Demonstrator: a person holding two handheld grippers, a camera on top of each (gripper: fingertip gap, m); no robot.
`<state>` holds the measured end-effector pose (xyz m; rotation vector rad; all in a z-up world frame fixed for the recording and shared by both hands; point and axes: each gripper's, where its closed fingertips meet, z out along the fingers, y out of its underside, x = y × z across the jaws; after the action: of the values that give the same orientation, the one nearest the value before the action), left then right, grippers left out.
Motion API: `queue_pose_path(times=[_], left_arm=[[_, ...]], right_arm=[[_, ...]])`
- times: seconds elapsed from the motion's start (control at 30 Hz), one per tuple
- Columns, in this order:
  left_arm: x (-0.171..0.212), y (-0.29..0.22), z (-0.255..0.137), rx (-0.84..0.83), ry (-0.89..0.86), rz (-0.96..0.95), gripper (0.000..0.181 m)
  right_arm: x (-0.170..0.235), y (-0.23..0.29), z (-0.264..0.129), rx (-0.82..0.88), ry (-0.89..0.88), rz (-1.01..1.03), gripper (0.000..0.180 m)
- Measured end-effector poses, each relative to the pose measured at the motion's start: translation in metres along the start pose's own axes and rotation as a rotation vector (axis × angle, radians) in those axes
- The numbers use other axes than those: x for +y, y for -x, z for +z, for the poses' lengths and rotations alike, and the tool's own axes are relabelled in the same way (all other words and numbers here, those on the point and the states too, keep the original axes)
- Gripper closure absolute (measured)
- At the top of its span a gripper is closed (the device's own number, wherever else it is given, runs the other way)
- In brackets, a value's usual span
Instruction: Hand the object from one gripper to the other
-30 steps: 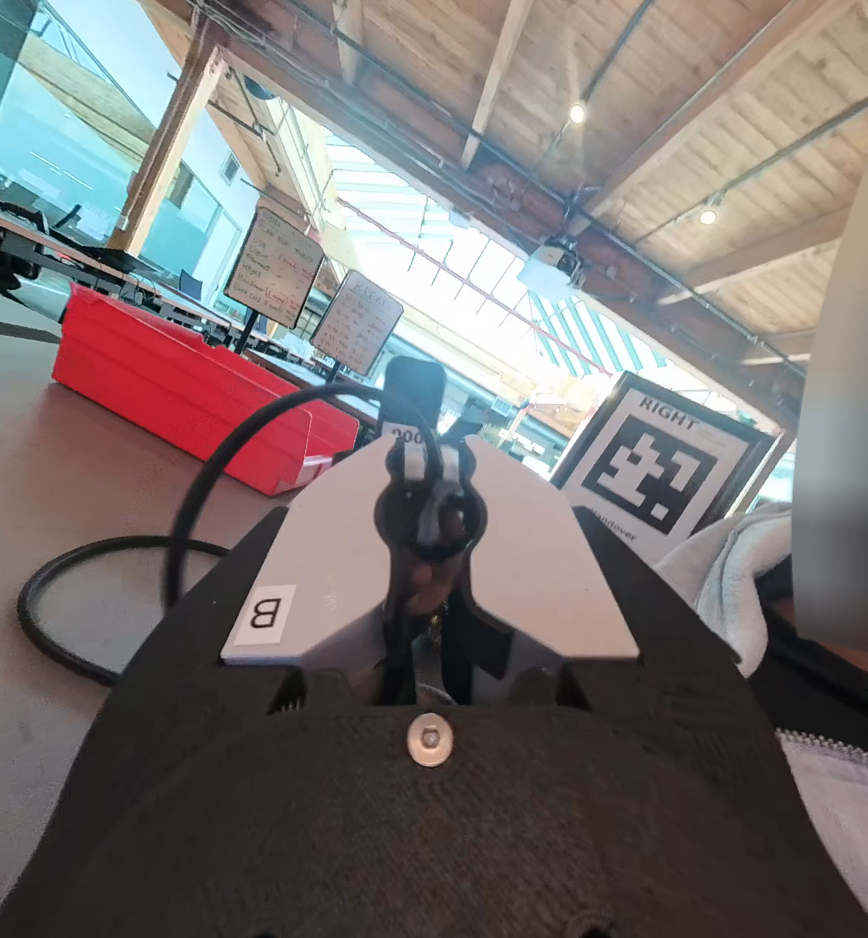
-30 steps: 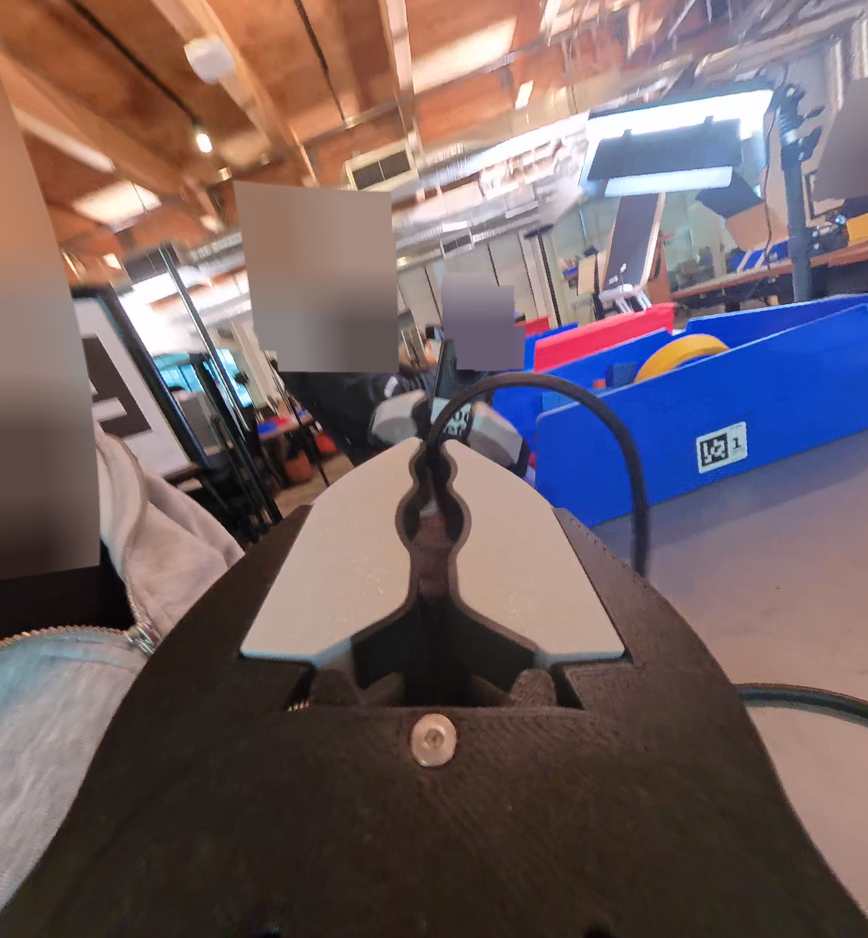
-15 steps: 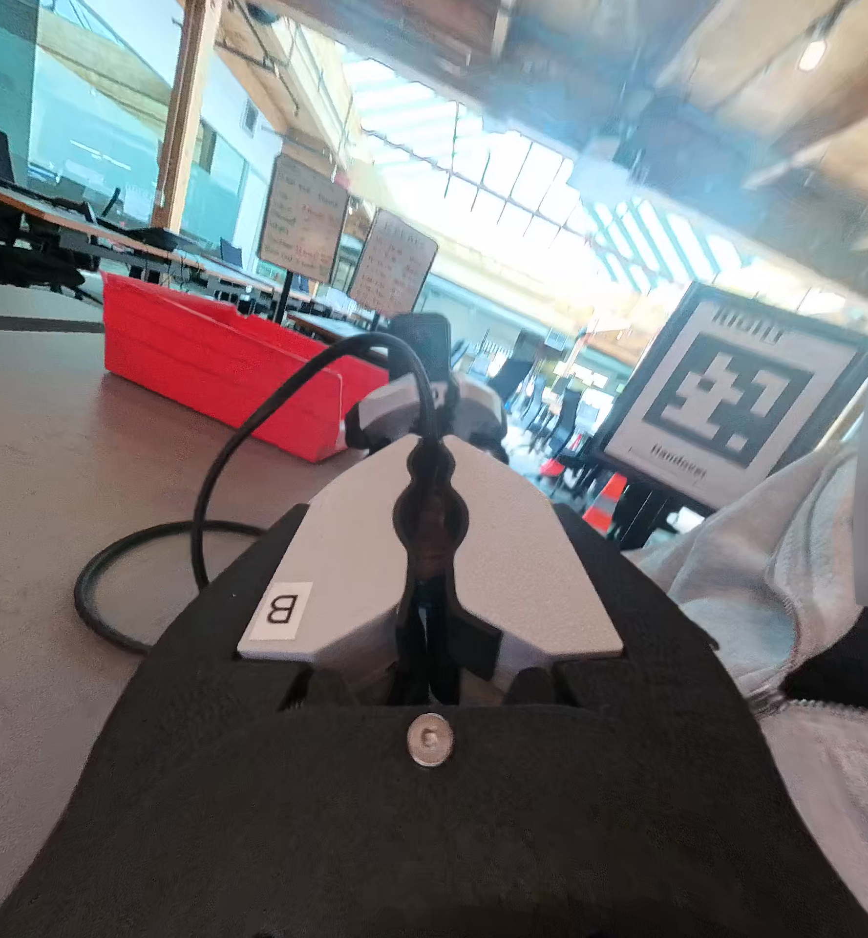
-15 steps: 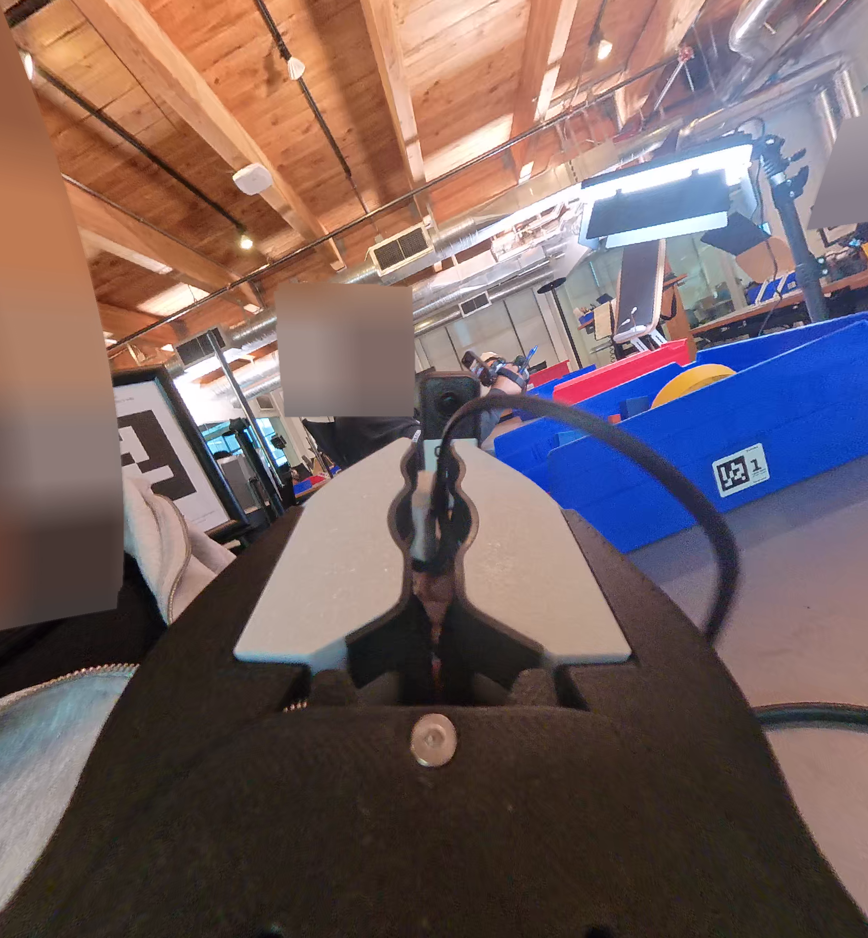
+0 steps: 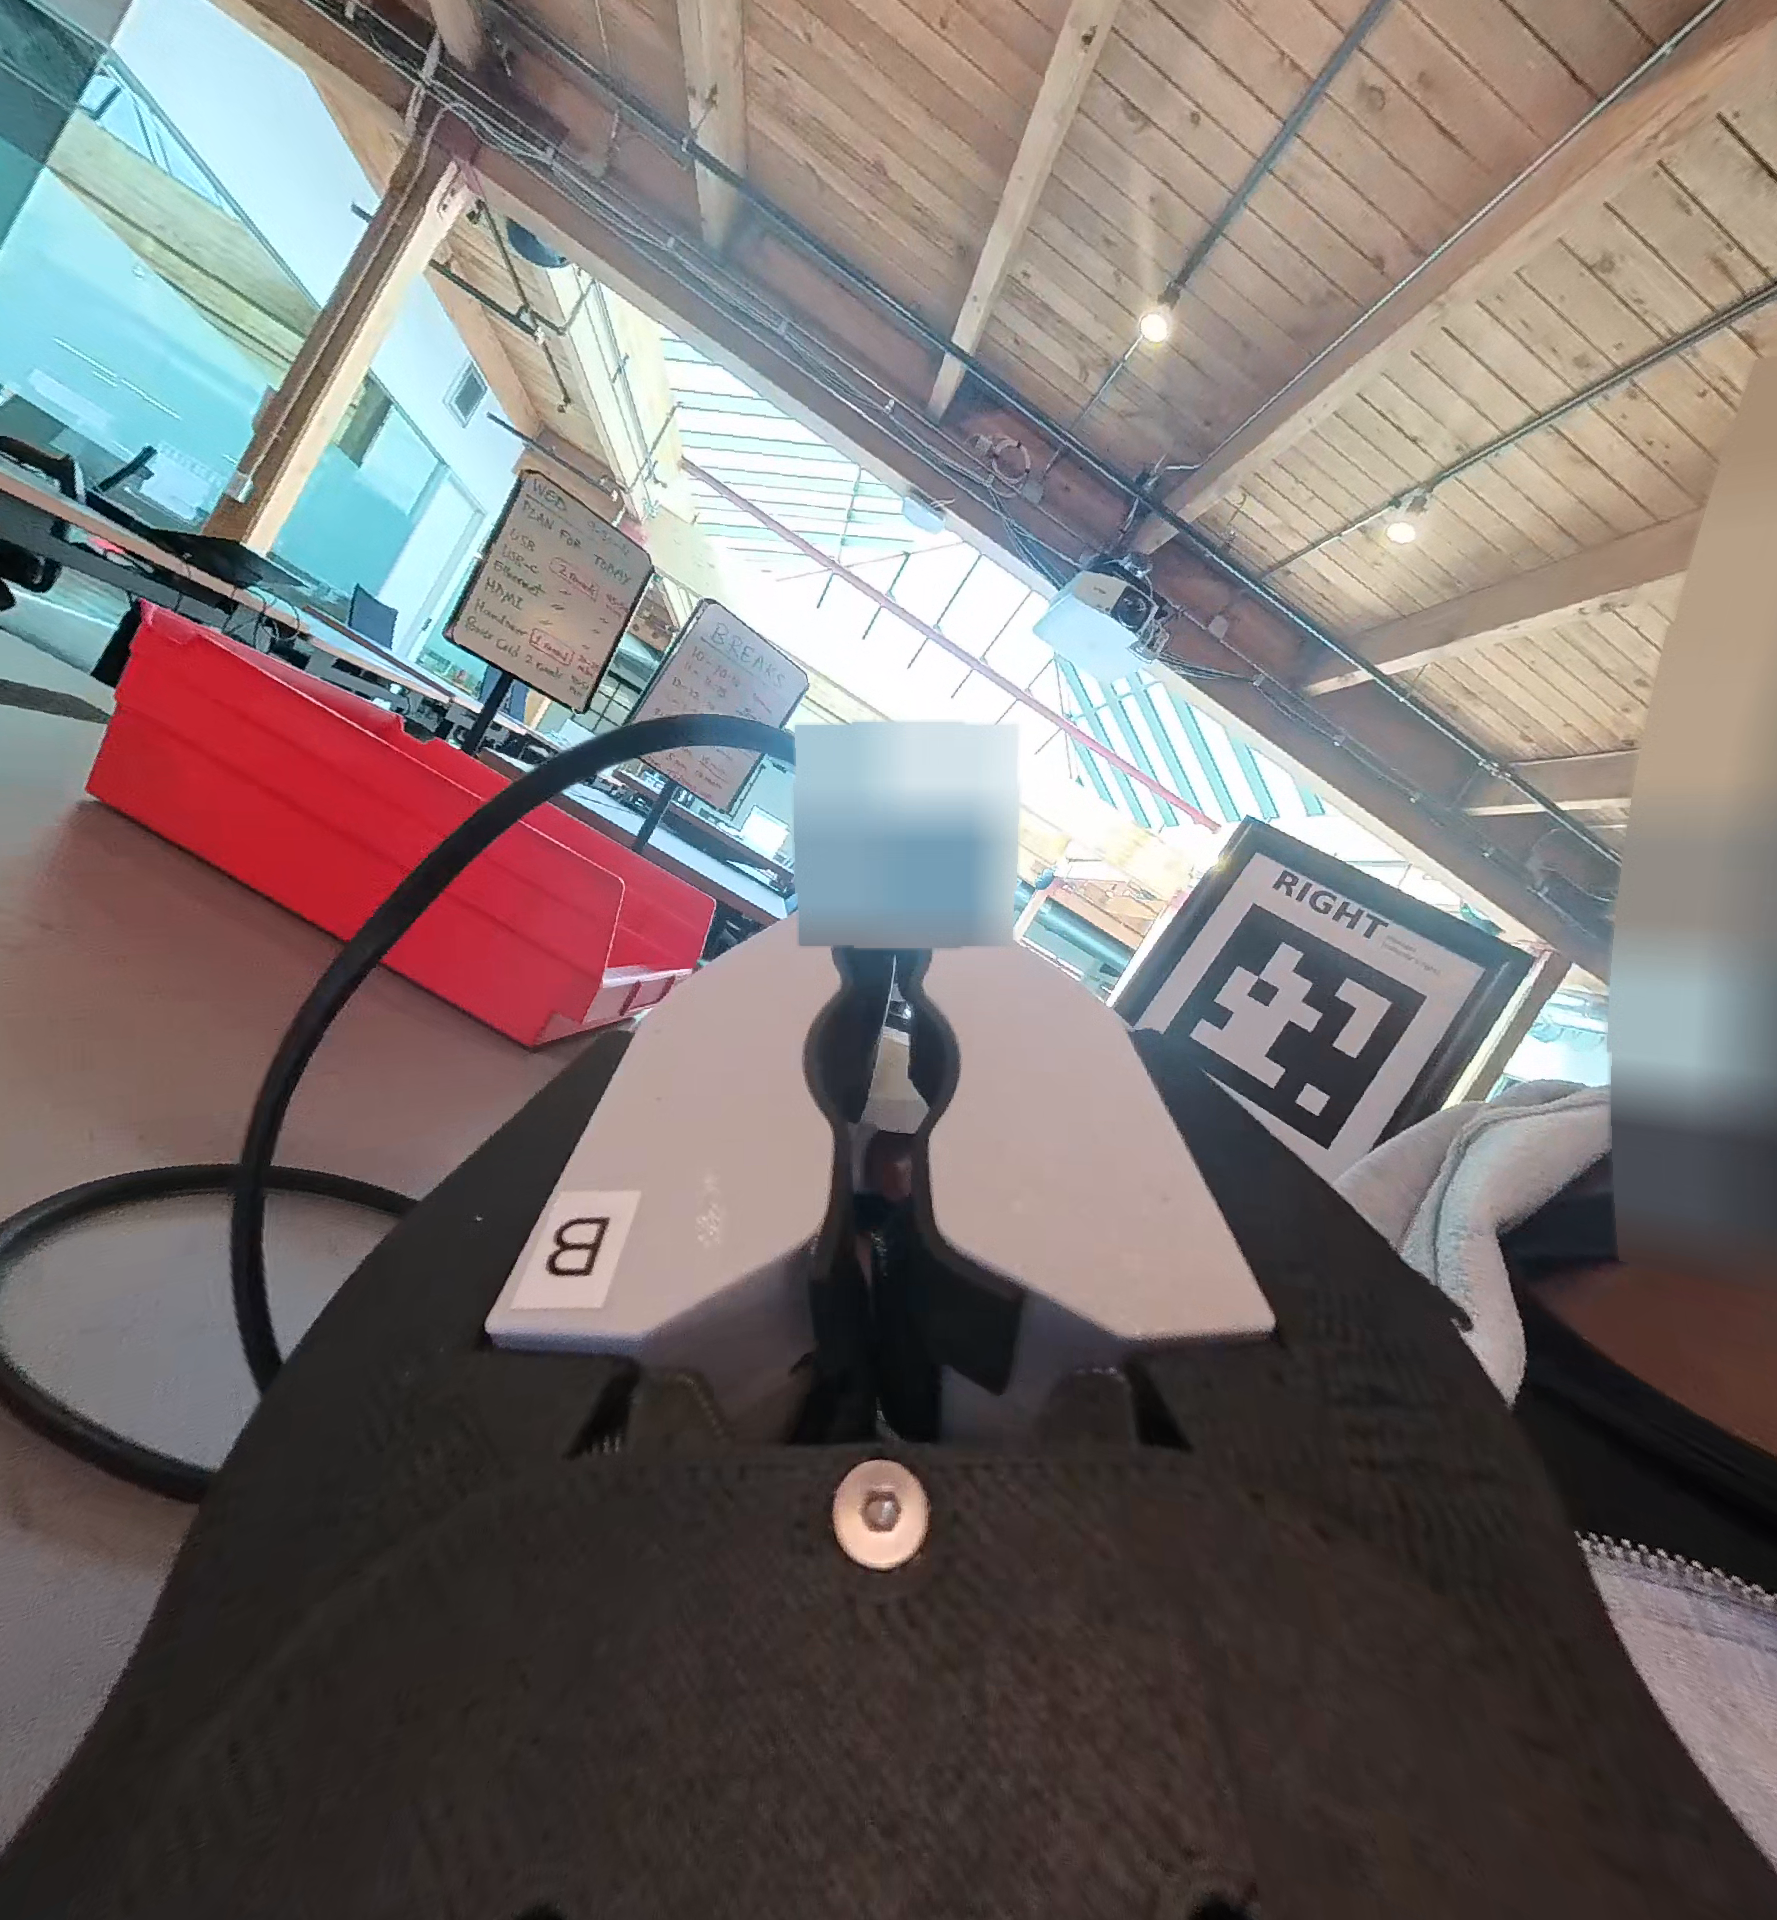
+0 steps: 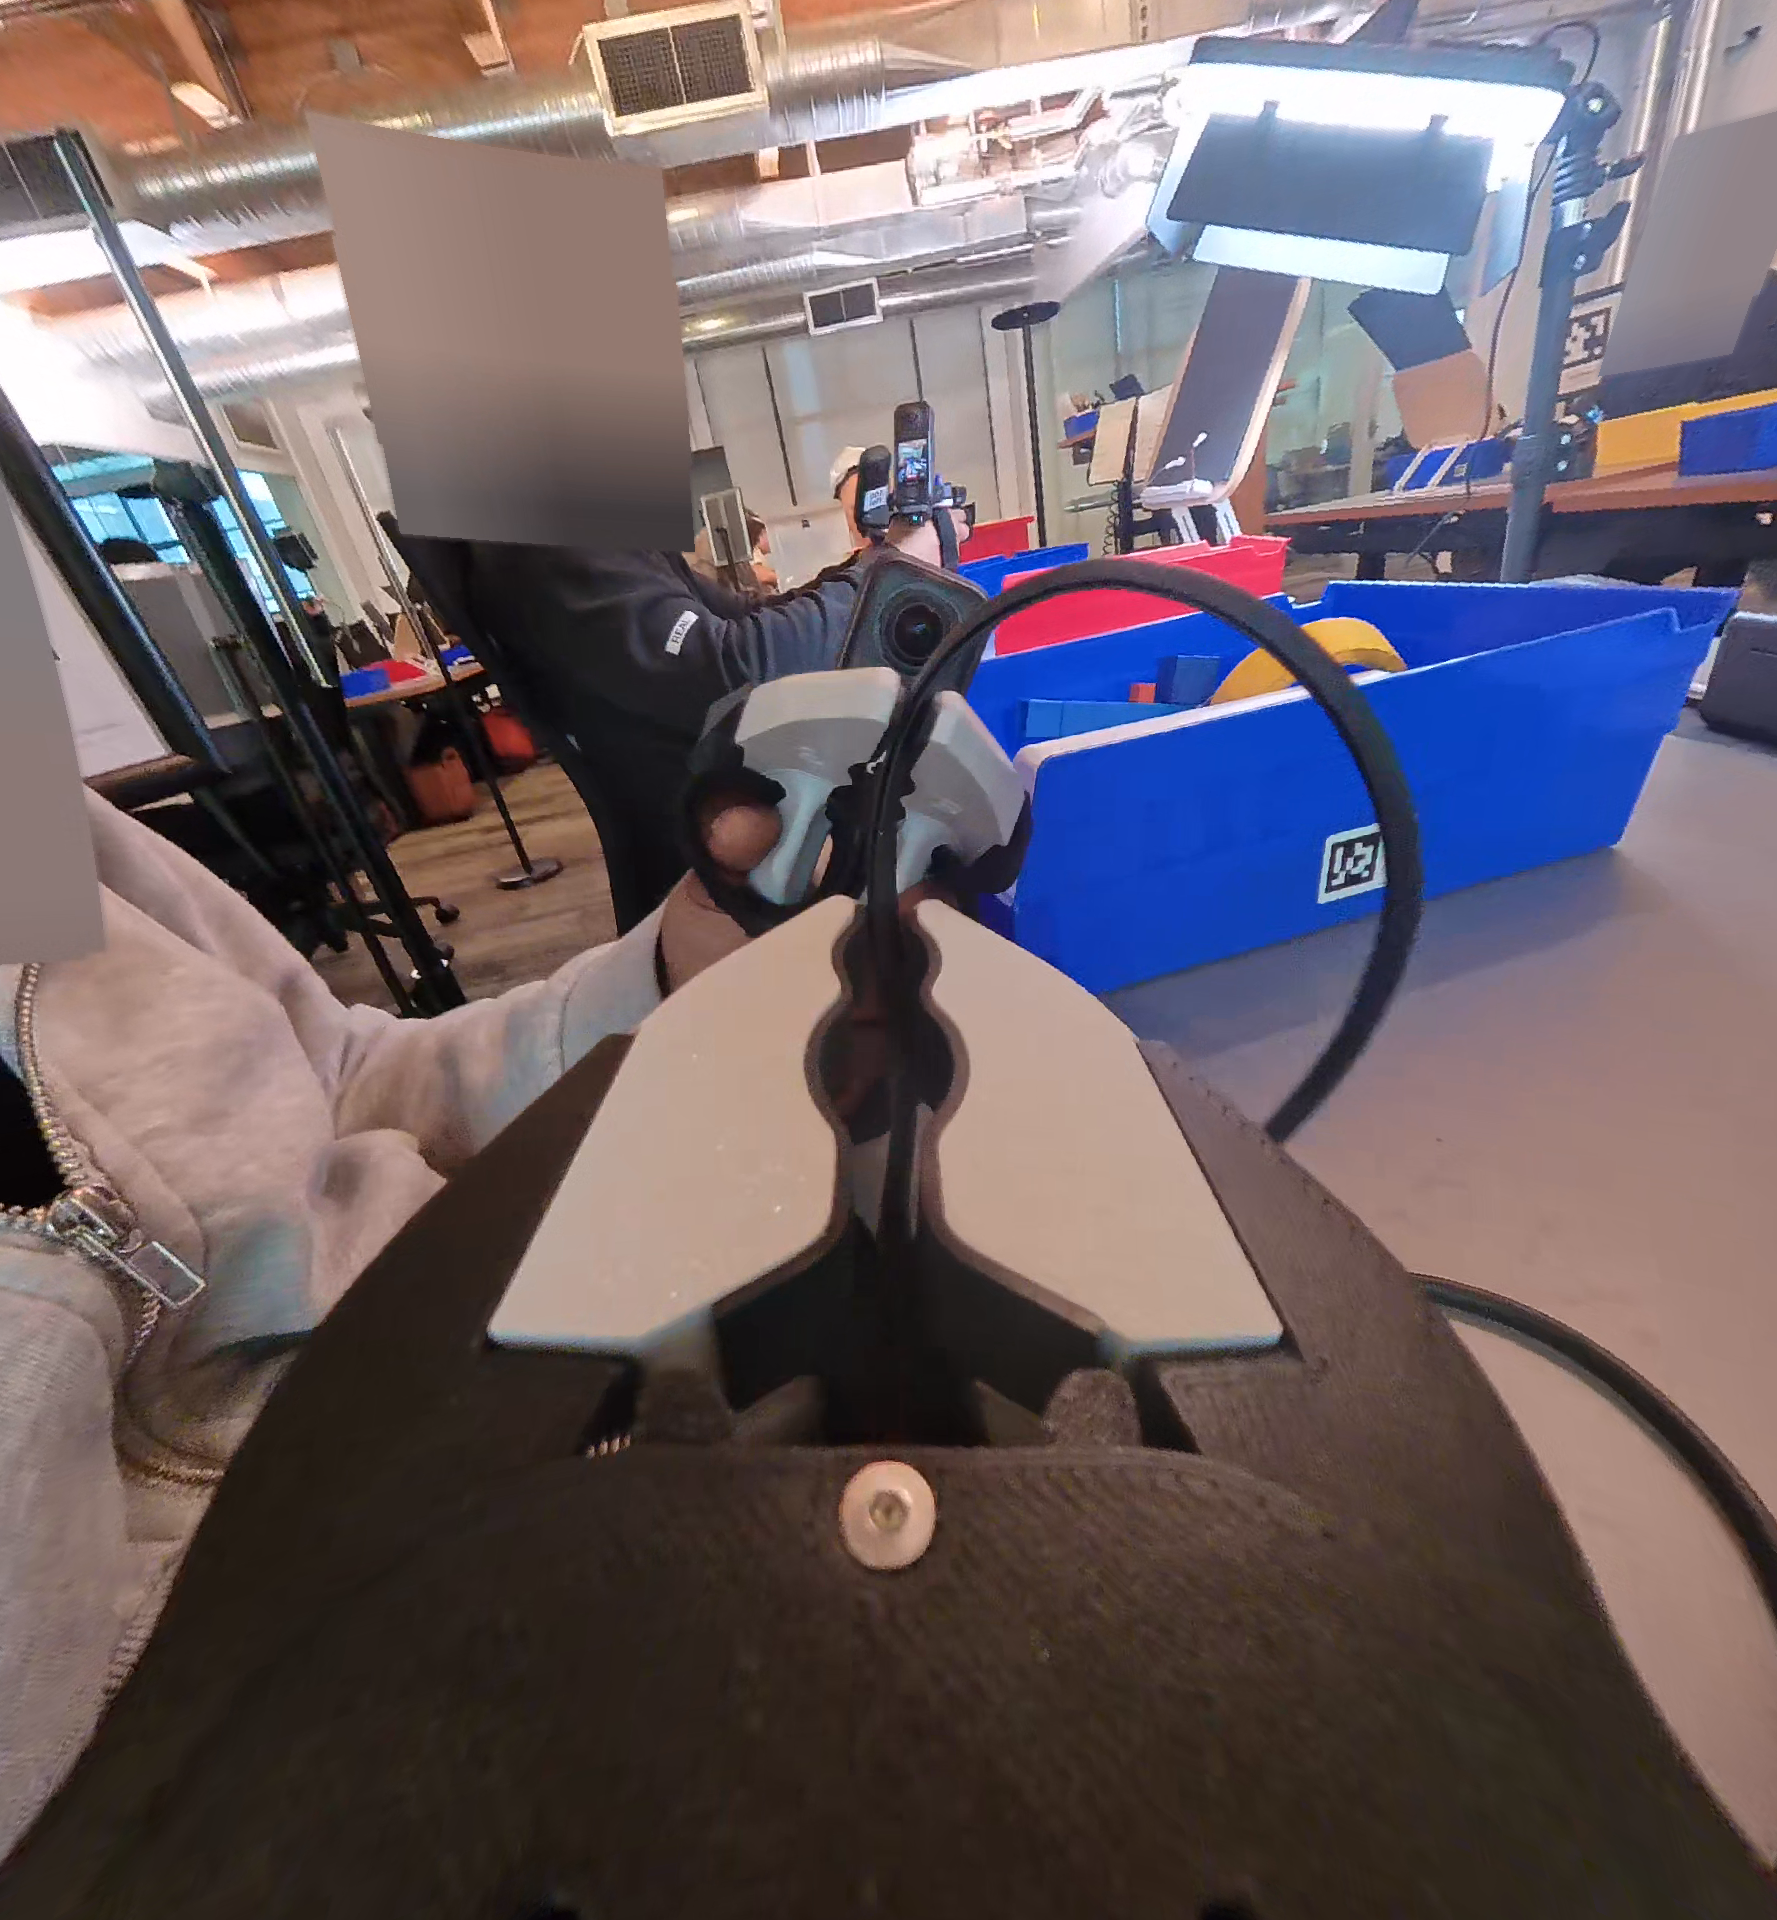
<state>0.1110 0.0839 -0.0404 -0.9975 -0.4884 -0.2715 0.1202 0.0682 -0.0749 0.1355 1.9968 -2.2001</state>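
Both claws had drawn apart: right claw [image 6: 882, 914] closed on cable [image 6: 1310, 707], left claw [image 5: 879, 961] nearly closed, hold unclear, mid-handover.

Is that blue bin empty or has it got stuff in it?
Not empty. The blue bin holds a yellow tape roll and small blue blocks.

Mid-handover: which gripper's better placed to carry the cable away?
Right, likely: the right gripper clamps the black cable along its fingers. The left gripper meets it only at its tips, grip unclear.
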Motion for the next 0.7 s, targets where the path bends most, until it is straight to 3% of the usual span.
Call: queue_pose_path(times=[0.13,0.23,0.4,0.57,0.7], left_arm=[[0.000,-0.003,0.001,0.013,0.002,0.007,0.174],[0.008,-0.002,0.004,-0.001,0.048,0.017,0.153],[0.038,0.001,0.012,-0.045,0.227,0.133,0.156],[0.042,0.001,0.014,-0.050,0.248,0.151,0.158],[0.044,0.000,0.013,-0.039,0.259,0.160,0.174]], right_arm=[[-0.002,0.002,-0.001,-0.006,-0.008,-0.021,0.174],[-0.018,0.003,-0.008,-0.041,-0.117,0.051,0.174],[-0.048,0.005,-0.028,-0.207,-0.358,0.287,0.174],[-0.037,0.006,-0.019,-0.171,-0.284,0.244,0.174],[-0.029,0.009,-0.012,-0.152,-0.226,0.196,0.174]])
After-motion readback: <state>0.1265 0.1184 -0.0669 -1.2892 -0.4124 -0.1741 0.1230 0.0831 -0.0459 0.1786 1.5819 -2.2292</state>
